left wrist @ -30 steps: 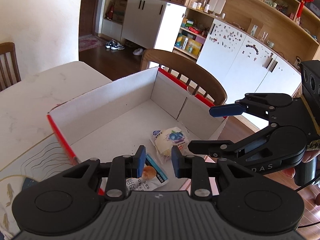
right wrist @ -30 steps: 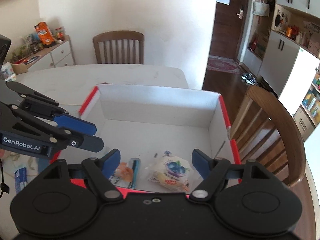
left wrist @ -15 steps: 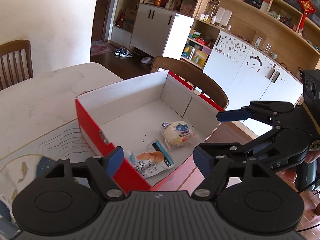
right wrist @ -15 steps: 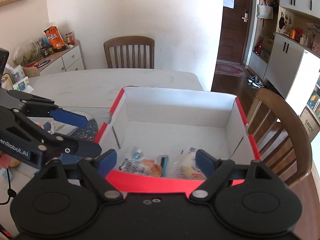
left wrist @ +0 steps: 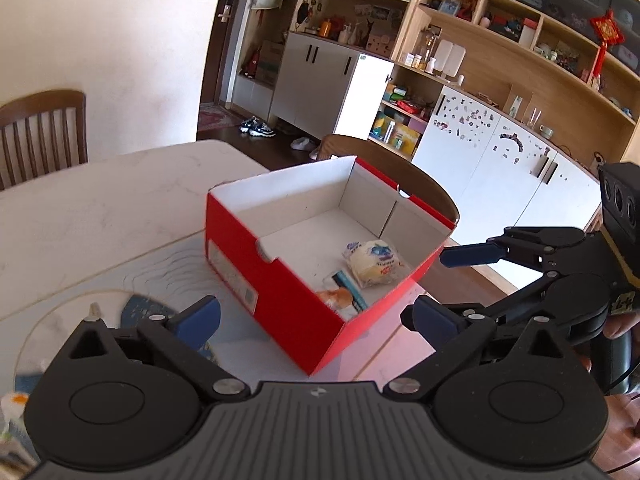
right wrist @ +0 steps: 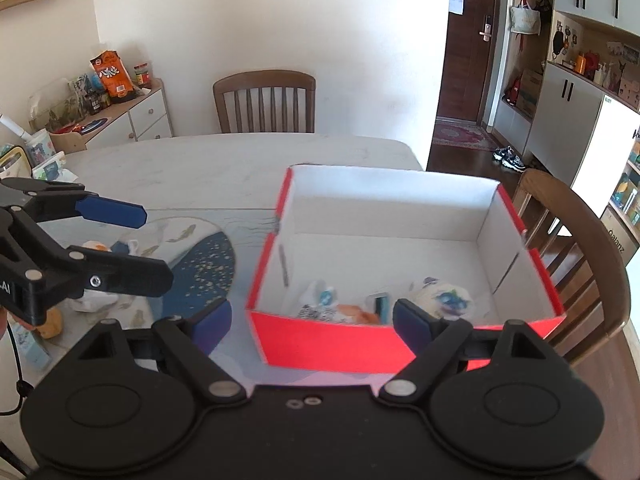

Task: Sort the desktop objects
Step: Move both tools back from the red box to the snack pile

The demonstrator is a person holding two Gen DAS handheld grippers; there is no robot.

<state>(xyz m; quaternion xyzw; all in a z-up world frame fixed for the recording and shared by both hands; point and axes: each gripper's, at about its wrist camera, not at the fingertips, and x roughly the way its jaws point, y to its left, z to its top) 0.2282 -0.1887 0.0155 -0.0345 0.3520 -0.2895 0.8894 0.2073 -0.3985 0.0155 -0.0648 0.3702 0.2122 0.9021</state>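
A red cardboard box (left wrist: 280, 304) with white inside stands on the table and also shows in the right wrist view (right wrist: 332, 346). In it lie a wrapped white bun (left wrist: 374, 262) and a flat snack packet (left wrist: 340, 296), also seen from the right as the bun (right wrist: 444, 300) and packet (right wrist: 344, 312). My left gripper (left wrist: 314, 318) is open and empty, in front of the box's near corner. My right gripper (right wrist: 312, 320) is open and empty, in front of the box's near wall. Each gripper shows in the other's view, the right gripper (left wrist: 448, 284) and the left gripper (right wrist: 140, 248).
Several small wrapped items (right wrist: 96, 276) lie on a blue and white mat (right wrist: 204, 268) left of the box. Wooden chairs stand at the far side (right wrist: 264, 100) and right side (right wrist: 576, 248) of the white table (right wrist: 200, 172). Cupboards (left wrist: 500, 172) stand beyond.
Both grippers have drawn back from over the box. My left gripper has opened from narrow to wide, leaving the snack packet in the box. The box now lies farther ahead in both views.
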